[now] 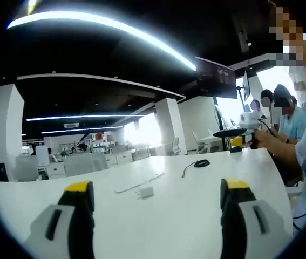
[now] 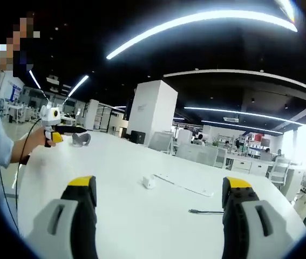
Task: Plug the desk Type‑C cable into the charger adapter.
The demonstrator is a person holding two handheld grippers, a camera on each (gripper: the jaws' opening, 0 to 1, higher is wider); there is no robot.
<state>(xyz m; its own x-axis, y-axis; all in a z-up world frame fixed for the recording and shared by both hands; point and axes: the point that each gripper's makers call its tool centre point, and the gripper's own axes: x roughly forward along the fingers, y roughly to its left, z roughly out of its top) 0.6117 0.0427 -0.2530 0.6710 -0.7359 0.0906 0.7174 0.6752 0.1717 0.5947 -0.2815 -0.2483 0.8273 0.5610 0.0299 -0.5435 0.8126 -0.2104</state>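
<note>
Hovering over a white desk (image 1: 196, 216), left gripper (image 1: 158, 216) and right gripper (image 2: 161, 216) both have jaws wide apart, holding nothing. White charger adapter (image 1: 146, 191) sits ahead between the left jaws, near 12 o'clock. Black Type-C cable (image 1: 198, 164), coiled, lies at 1 o'clock, tail running toward the adapter. No readable labels; too small.

White adapter (image 2: 149, 182) on desk; cable (image 2: 205, 212) apart, unplugged
</note>
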